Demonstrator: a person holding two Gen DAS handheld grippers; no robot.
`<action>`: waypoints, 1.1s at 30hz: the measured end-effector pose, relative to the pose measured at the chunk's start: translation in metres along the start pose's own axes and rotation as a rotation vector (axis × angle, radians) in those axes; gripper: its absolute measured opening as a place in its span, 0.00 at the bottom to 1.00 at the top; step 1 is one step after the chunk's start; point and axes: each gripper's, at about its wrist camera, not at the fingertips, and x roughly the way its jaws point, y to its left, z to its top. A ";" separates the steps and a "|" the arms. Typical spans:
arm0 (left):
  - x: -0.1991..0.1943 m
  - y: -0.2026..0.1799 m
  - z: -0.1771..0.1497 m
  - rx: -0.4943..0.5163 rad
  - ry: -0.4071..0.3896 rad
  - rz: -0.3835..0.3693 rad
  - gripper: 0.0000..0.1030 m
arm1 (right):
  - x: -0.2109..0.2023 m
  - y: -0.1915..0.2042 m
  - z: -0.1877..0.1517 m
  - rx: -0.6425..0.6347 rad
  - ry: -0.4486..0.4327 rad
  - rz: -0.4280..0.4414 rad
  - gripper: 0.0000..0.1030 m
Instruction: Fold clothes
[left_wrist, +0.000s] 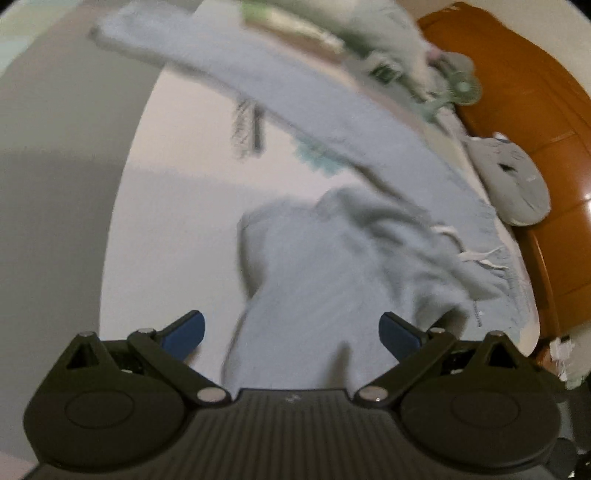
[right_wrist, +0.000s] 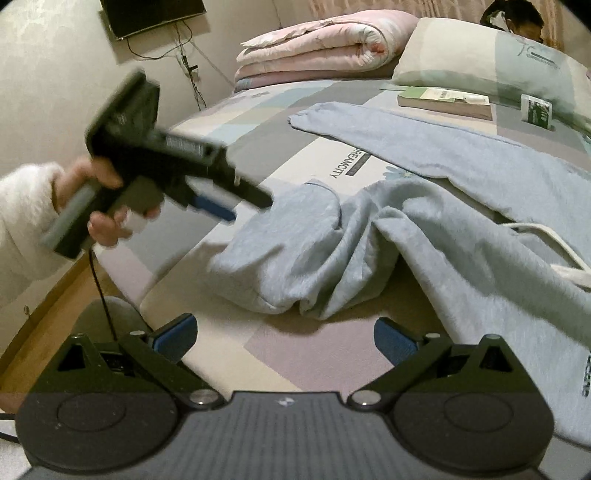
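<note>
The bed carries light blue sweatpants spread from its near edge toward the pillow, one leg crumpled, the other stretched toward the far side. Bare sheet lies open along the near edge. A folded pink quilt sits at the far corner. The left gripper hovers released over the crumpled leg; the right gripper is released above bare sheet.

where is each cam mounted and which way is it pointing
Left wrist: on the left gripper, looking down over its open blue fingers at the light blue sweatpants on the bed; image blurred.
Right wrist: on the right gripper, open, facing across the bed toward the pillow and folded quilt; the person's left hand holds the left gripper.
Shared: the sweatpants, the bed.
</note>
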 end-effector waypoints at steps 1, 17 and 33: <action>0.007 0.005 -0.005 -0.018 0.004 -0.016 0.97 | -0.002 -0.001 -0.002 0.007 -0.001 -0.002 1.00; 0.035 -0.002 -0.026 0.030 -0.006 -0.317 0.99 | -0.008 -0.006 -0.011 0.067 0.006 -0.053 1.00; 0.036 -0.088 0.006 0.183 -0.018 -0.601 0.99 | -0.011 -0.013 -0.016 0.104 0.001 -0.078 1.00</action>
